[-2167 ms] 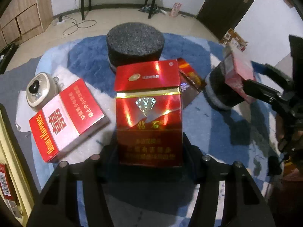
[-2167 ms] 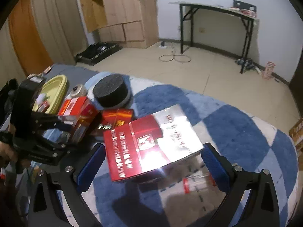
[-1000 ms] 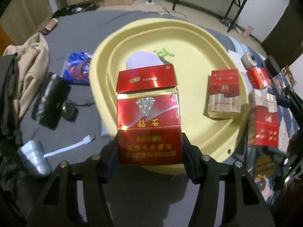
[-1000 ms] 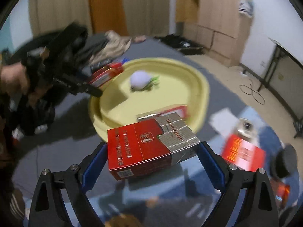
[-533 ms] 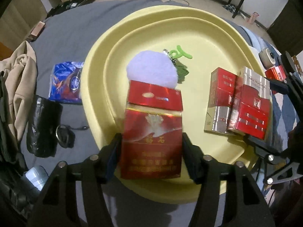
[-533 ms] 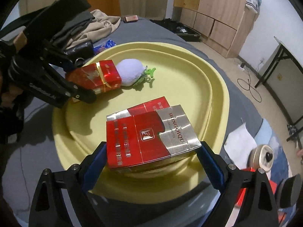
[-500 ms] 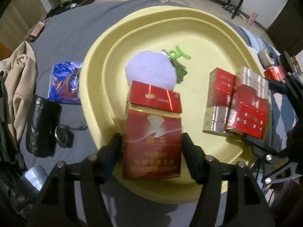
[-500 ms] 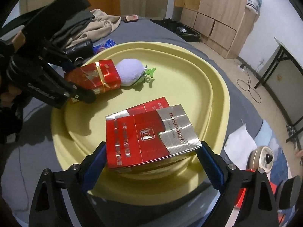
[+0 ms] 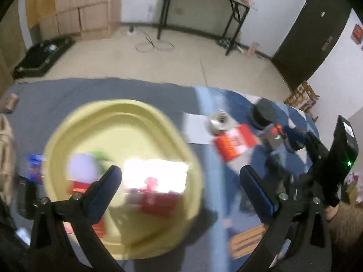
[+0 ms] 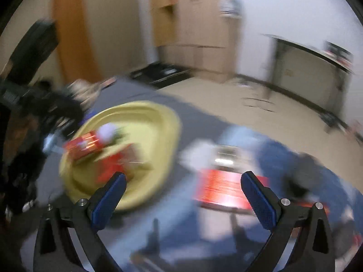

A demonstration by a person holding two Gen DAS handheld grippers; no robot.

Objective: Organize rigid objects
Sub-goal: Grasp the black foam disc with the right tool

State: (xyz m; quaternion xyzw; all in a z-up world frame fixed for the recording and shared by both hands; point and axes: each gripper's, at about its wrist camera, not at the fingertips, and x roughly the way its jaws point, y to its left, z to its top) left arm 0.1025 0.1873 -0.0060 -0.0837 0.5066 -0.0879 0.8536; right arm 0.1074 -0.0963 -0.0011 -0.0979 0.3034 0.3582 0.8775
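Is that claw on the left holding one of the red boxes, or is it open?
Open. The left claw has just spread wide, nothing between its fingers; blurred red boxes lie below in the yellow tray.

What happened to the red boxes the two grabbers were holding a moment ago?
Both were let go into the round yellow plastic tray. The left gripper and the right gripper have just been opening, with nothing between their jaws. The red boxes lie in the tray. The purple pompom stayed there.

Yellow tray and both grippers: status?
Left gripper open, right gripper open; jaws just opened, nothing between them. Red cigarette packs lie in round yellow plastic tray. Frames blurred; no obstruction seen.
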